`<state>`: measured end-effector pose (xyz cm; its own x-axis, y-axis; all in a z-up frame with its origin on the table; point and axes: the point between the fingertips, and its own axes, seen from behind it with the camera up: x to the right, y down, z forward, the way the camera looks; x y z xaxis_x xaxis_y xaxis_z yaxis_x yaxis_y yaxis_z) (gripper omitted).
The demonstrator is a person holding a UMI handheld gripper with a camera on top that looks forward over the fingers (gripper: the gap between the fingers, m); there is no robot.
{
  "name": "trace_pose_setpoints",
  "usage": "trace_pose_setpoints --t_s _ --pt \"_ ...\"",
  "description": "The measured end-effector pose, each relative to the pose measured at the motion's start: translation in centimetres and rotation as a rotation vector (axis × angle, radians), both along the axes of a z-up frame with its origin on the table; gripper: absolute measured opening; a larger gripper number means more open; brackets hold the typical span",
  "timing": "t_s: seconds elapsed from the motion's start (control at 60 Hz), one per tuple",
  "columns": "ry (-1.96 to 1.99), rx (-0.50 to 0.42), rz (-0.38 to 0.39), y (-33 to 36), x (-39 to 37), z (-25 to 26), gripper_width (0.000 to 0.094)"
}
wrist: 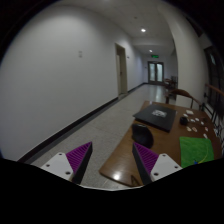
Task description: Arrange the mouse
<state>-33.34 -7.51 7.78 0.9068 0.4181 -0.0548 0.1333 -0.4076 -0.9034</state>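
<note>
Gripper (112,160) held up over the near corner of a wooden table (125,160). Fingers wide apart, nothing between them but floor and table edge; purple pads (80,157) face inward. It holds nothing.

On the table, beyond the right finger: a green cloth (196,150) lies flat near the front edge. Further back, a dark flat item, laptop (157,116) by the look of it, sits closed. Right of it, a small dark object (184,120) that may be the mouse; too small to be sure. It lies well ahead of the fingers, apart from them. A few pale bits lie near it, unidentifiable.

No open containers that I can make out on the table; contents of anything there cannot be told.

Chair (181,96) stands behind the table. To the left, a long corridor with white wall (50,80), pale floor, a door (121,70) midway, double doors (155,71) at the far end, ceiling light (143,30) on.
</note>
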Motion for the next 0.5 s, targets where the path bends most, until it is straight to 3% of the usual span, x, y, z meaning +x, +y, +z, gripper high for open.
trace_pose_setpoints --t_s 0.217,0.35,0.5 --pt "-0.099 -0.002 -0.157 8.2 6.7 -2.9 0.0816" --pt "-0.158 -0.063 -0.173 11.8 8.2 -5.4 0.0818" --pt "-0.206 -0.033 -0.172 15.7 7.9 -6.0 0.0810"
